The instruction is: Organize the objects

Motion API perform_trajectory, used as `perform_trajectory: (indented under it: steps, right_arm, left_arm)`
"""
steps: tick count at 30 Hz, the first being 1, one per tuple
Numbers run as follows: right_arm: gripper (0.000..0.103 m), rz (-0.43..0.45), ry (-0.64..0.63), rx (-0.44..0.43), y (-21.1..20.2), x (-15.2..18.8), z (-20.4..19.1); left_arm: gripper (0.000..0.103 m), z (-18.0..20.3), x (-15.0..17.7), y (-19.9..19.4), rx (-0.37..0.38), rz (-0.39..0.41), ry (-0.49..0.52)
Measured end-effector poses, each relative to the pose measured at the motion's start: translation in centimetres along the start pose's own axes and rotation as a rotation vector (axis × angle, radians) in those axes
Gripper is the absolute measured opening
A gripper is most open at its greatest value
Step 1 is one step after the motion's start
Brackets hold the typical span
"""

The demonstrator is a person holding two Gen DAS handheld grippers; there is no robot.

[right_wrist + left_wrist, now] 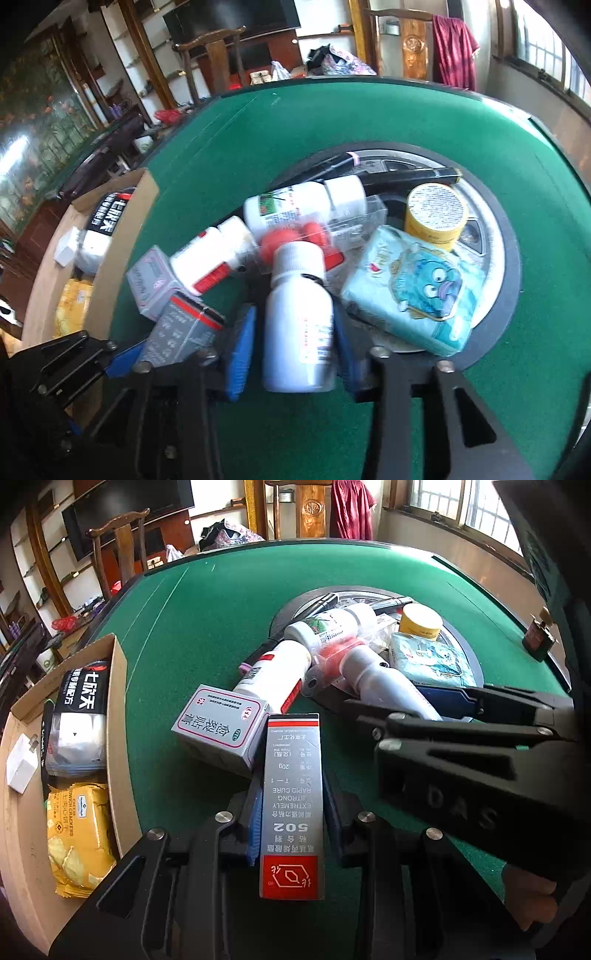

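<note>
Careful — your left tongs [291, 823] grip the glue box [291, 805], but your right tongs [295, 350] stand wide around the white bottle [299, 325], which could roll into the pile.

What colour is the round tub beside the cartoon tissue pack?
Yellow tub, with a paler printed top; clearest in the right wrist view.

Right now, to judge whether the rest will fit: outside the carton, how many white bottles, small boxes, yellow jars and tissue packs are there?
White bottles: 3
Small boxes: 2
Yellow jars: 1
Tissue packs: 1
Total: 7
</note>
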State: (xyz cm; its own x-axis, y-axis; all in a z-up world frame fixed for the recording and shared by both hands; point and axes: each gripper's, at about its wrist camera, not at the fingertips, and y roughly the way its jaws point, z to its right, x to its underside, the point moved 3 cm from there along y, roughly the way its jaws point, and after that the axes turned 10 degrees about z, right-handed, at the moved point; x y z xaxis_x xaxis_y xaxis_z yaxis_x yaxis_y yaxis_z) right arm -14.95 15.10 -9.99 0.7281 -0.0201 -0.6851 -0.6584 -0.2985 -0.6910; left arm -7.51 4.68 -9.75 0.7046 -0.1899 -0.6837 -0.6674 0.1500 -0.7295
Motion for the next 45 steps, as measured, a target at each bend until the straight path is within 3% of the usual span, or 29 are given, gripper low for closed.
perform_trajectory:
  steps: [12,14,16,22,23,26,32,36,43,44,45]
  right_arm:
    - [0.052,-0.015,-0.06,0.021,0.2,-0.1,-0.5]
    - [0.038,-0.018,-0.046,0.027,0.2,-0.2,-0.2]
    - [0.034,-0.025,-0.019,0.015,0.1,-0.3,0.2]
    - [0.034,-0.033,-0.01,0.041,-0.4,-0.1,0.6]
    - [0.034,-0.035,-0.006,0.05,-0.5,-0.1,0.8]
    - [0.034,-0.03,0.016,0.038,-0.9,-0.2,1.3]
    - [0.034,-0.034,0.02,0.042,-0.8,0.0,1.4]
    - [0.034,-0.033,0.023,0.044,-0.8,0.1,1.3]
    - [0.034,-0.032,0.018,0.046,-0.8,0.0,1.4]
    - [0.034,-0.032,0.02,0.045,-0.8,0.0,1.5]
    - [0.034,-0.032,0.019,0.046,-0.8,0.0,1.4]
  left_arm:
    - [0.033,-0.2,0.1,0.0,0.002,-0.001,-0.009]
    - [0.04,-0.2,0.1,0.0,-0.014,0.005,-0.005]
    - [0.052,-0.5,0.1,-0.1,-0.045,0.012,-0.009]
    - [0.054,-1.0,0.1,0.0,-0.039,0.007,-0.033]
    - [0.052,-1.0,0.1,0.0,-0.034,0.004,-0.033]
    - [0.027,-0.7,0.0,-0.2,0.016,-0.007,-0.035]
    - [0.027,-0.4,0.0,-0.2,0.007,0.007,-0.021]
    - [0.041,-0.4,0.4,-0.2,0.022,0.042,-0.015]
    - [0.042,-0.1,0.3,-0.2,0.063,0.004,0.006]
    - [0.044,0.0,0.3,-0.2,0.063,-0.002,0.01]
    - [0.053,0.1,0.2,-0.2,0.055,-0.012,0.019]
